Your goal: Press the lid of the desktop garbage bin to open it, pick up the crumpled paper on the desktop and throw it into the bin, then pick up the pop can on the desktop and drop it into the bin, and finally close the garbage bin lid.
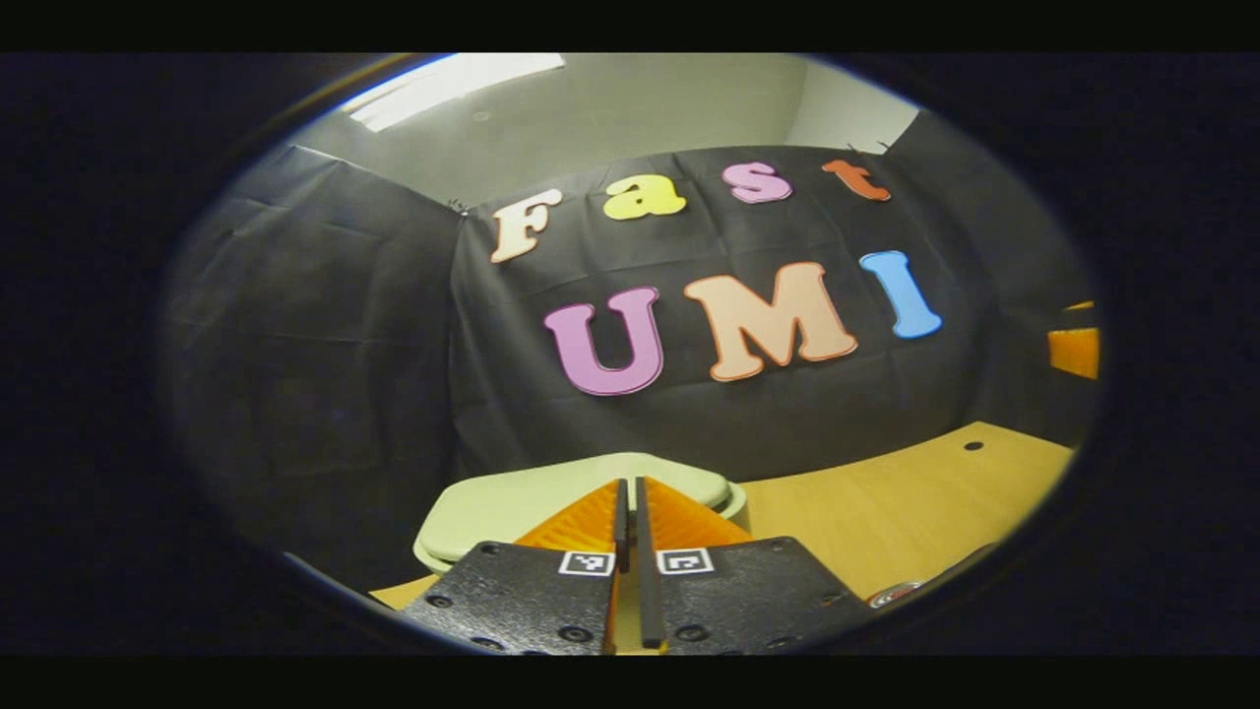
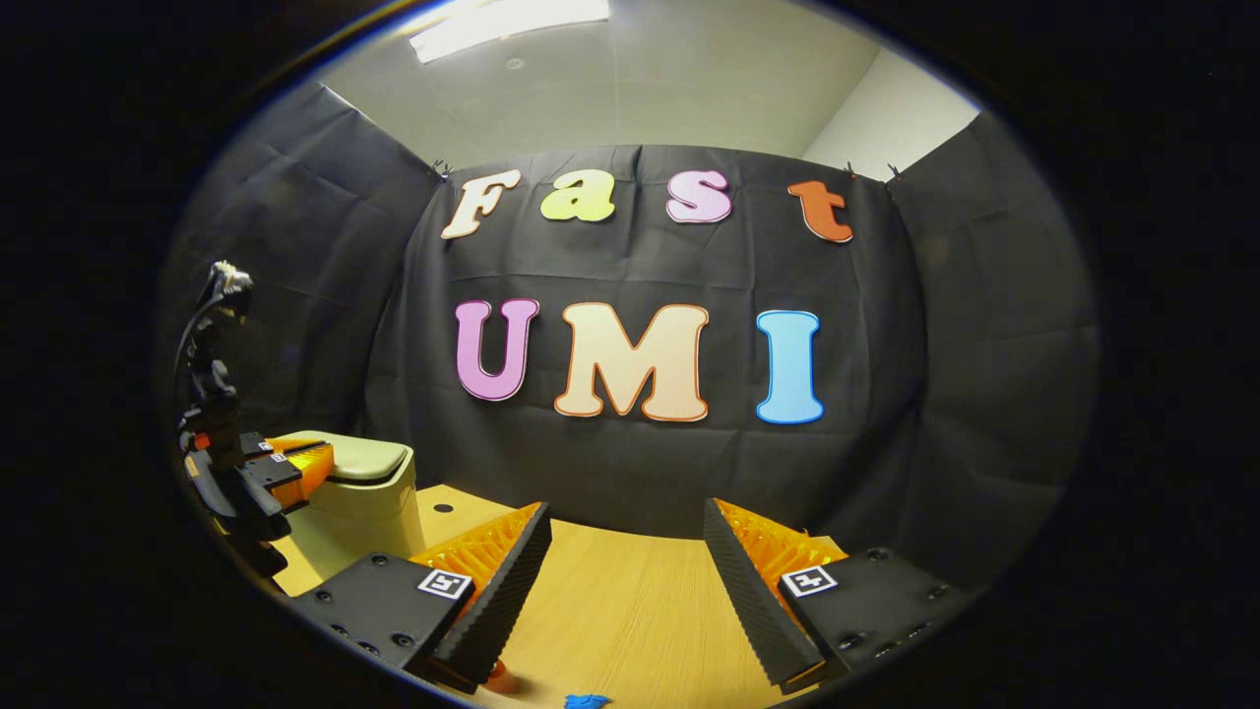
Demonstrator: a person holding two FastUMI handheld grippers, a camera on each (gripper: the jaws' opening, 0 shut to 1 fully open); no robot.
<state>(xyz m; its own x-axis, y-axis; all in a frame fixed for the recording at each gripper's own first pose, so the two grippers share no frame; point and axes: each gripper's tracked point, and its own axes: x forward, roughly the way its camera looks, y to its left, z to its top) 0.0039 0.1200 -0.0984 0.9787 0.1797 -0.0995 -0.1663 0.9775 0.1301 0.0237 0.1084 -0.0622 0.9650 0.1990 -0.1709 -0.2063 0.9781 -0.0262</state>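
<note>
The pale green bin lid (image 1: 512,497) lies flat and closed on the desktop bin (image 2: 359,512). My left gripper (image 1: 630,484) is shut with nothing between its fingers, its tips over the lid's middle, at or just above its surface. From the right gripper view, the left gripper (image 2: 317,461) reaches over the lid (image 2: 374,455) from the left. My right gripper (image 2: 630,556) hangs open over the wooden table (image 2: 630,601), empty, well right of the bin. A round red-and-white rim (image 1: 896,594), possibly the pop can, peeks in at the lower right.
The black cloth wall stands close behind the bin and table. An orange object (image 1: 1075,350) sits at the far right edge of the left gripper view. A small blue scrap (image 2: 587,701) and an orange-red bit (image 2: 498,676) lie on the table near me.
</note>
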